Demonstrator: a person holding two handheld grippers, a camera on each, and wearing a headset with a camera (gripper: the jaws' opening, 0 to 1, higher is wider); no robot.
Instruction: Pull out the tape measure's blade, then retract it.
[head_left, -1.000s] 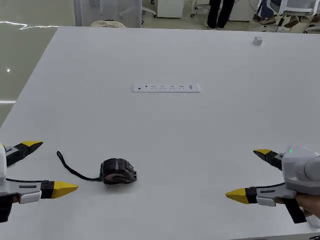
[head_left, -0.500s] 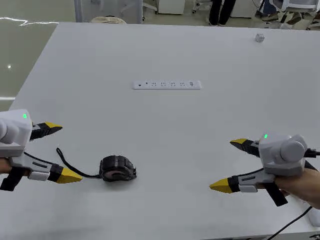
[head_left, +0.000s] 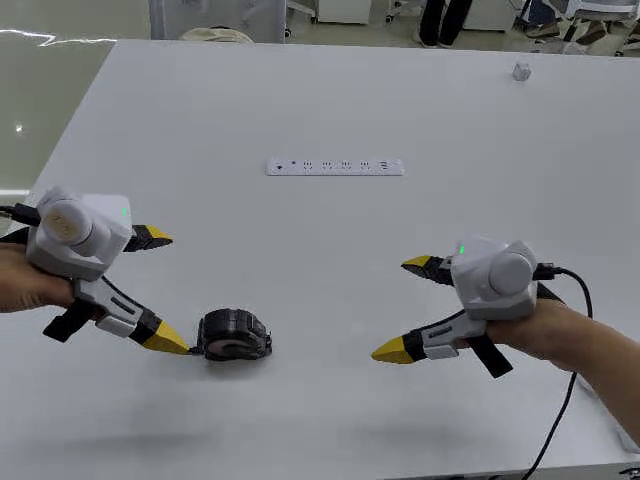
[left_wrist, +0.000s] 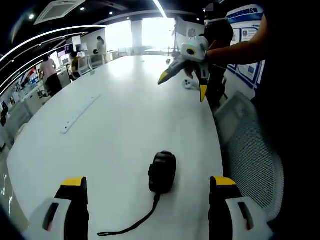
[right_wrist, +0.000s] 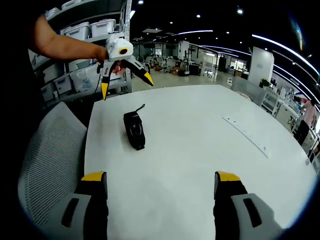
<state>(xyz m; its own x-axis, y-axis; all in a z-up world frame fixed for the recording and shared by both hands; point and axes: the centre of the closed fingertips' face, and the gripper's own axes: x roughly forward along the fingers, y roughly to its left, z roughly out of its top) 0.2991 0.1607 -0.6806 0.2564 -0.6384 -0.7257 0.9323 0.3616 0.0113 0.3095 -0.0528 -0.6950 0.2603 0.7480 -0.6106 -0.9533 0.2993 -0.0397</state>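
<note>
Currently the approach is judged to be the step in hand: nothing is gripped and the blade is not yet drawn. The small black ribbed-case tape measure (head_left: 235, 335) is set on the plain white table (head_left: 320, 110) at front left, apparently on its narrow edge, well short of the flat white power strip (head_left: 335, 167). The left gripper (head_left: 170, 291), a white hand-held body with black yellow-tipped jaws, is spread wide and empty. In the head view its lower tip is seen right at the case's left edge, and contact cannot be told. In the left gripper view the case is seen ahead between the two jaws, with bare table on both sides. A thin black wrist strap (left_wrist: 131, 224) is trailed from the case toward that gripper. The right gripper (head_left: 398, 308), of the same build, is likewise spread wide. Nothing is held or touched by it, and it is positioned well apart from the tape measure, to the right. To do the step well, the left jaws should be brought around the case's flat sides and closed firmly, with the strap left out of the pinch. The case should be pinned before any pull is made. The blade's end hook is too small to be made out, so its side should be confirmed first. It is guessed to be opposite the strap, facing the right gripper, which should be closed on the hook alone.
</note>
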